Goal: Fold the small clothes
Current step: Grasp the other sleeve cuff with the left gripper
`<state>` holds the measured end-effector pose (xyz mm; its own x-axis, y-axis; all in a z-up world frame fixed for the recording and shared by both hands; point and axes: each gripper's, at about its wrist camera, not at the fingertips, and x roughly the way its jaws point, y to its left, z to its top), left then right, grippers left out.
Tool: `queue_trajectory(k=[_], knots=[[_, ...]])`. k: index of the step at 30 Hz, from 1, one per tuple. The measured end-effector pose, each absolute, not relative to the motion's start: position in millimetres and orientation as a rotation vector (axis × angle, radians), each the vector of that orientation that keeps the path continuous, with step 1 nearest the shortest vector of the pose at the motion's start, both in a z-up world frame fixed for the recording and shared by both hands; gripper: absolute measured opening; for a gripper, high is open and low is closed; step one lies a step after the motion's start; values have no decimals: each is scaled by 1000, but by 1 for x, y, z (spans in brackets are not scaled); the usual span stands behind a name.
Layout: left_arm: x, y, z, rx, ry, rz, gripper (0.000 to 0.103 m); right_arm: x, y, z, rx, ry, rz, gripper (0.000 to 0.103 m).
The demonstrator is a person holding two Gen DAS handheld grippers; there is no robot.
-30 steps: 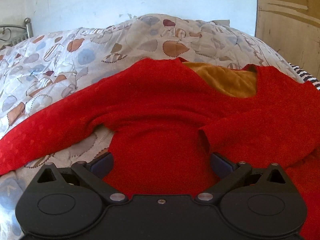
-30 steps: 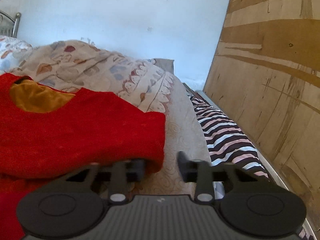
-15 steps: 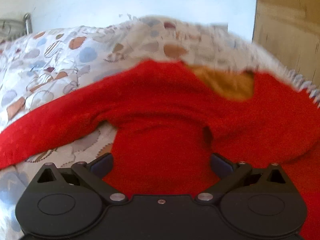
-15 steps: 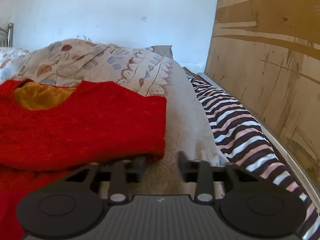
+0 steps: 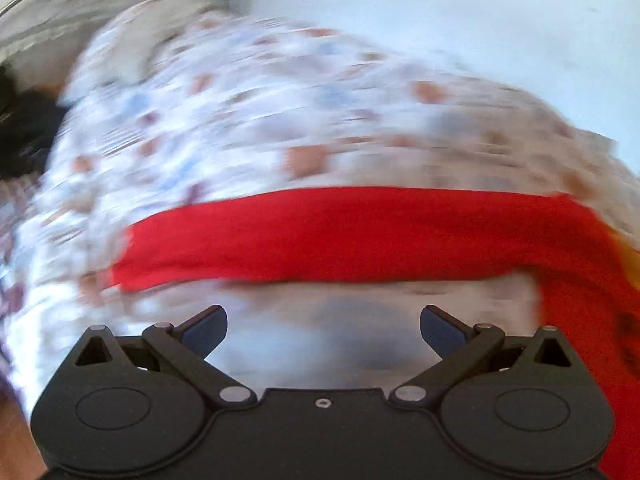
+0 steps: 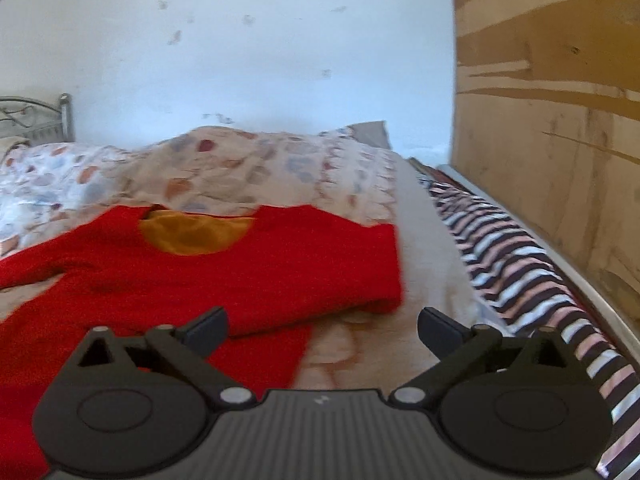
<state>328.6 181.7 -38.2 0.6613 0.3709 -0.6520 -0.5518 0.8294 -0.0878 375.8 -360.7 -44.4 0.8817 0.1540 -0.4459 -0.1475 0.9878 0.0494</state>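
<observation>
A small red sweater (image 6: 224, 268) with an orange lining at the neck lies on the patterned quilt (image 6: 248, 168). Its right sleeve is folded in over the body. In the blurred left wrist view its left sleeve (image 5: 328, 232) stretches out to the left across the quilt (image 5: 240, 120). My left gripper (image 5: 323, 325) is open and empty, just short of that sleeve. My right gripper (image 6: 322, 326) is open and empty, over the sweater's lower right edge.
A striped sheet (image 6: 532, 272) runs along the bed's right edge beside a wooden board (image 6: 552, 128). A metal bed frame (image 6: 40, 120) stands at the far left against the white wall. A dark object (image 5: 20, 136) lies at the left edge.
My left gripper has swung left from over the sweater's body to the outstretched left sleeve. My right gripper has opened wider and pulled back, letting go of the folded right sleeve.
</observation>
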Motion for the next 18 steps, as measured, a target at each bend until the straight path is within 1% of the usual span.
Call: queue_trajectory(k=[2,6,13,15,18], knots=[[318,209,-44,-349,674,601,103,370,-346,-38,22,459,192,103],[304,257,-53,-468,617,704,102,360,-317,-32,83,457,289,103],[309,305,-66,-633,555,798,102,344,-271,-45,72,528,334,103],[309,313,-70,-696,523,813,100,341,-262,-49,83,545,348,103],[307,321,-76,-783,487,869,90,339,-255,-56,95,564,368,103]])
